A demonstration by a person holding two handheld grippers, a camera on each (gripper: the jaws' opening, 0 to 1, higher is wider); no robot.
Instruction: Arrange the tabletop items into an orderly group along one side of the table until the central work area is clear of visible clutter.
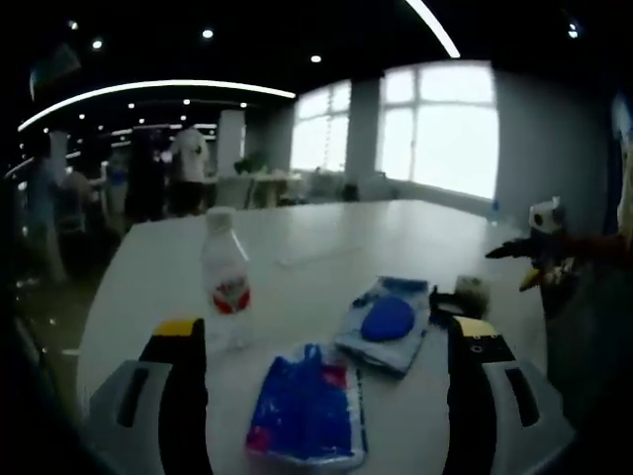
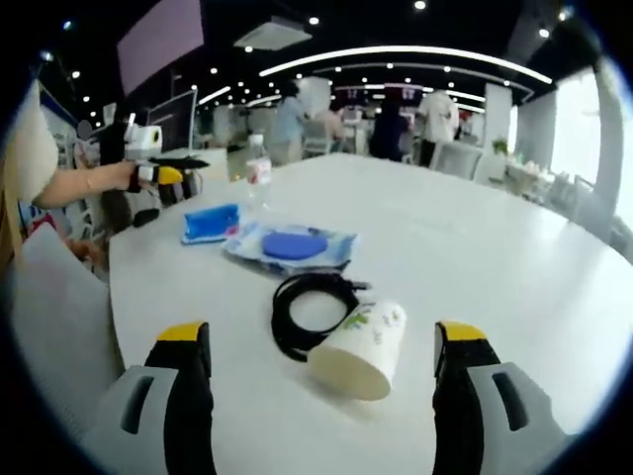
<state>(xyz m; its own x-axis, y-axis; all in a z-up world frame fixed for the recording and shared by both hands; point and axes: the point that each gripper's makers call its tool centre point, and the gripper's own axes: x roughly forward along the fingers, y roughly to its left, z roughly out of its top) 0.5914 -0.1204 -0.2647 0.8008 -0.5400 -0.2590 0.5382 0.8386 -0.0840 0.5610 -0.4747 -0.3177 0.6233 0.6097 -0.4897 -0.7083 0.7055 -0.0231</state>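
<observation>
Left gripper view looks across a white table. The left gripper has its yellow-tipped jaws spread wide, grasping nothing. Between them lies a crinkly blue packet with red and white print. Just beyond it is a clear pouch with a round blue thing inside. A clear plastic bottle with a white cap and red label stands upright near the left jaw. At the right edge the right gripper hangs over the table edge; whether its jaws are parted I cannot tell here.

Right gripper view shows the right gripper released too, jaws far apart. Between them a paper cup with a leaf print lies on its side, touching a coiled black cable. Farther off lie the pouch, packet and bottle. At left a hand holds the left gripper near the table edge.
</observation>
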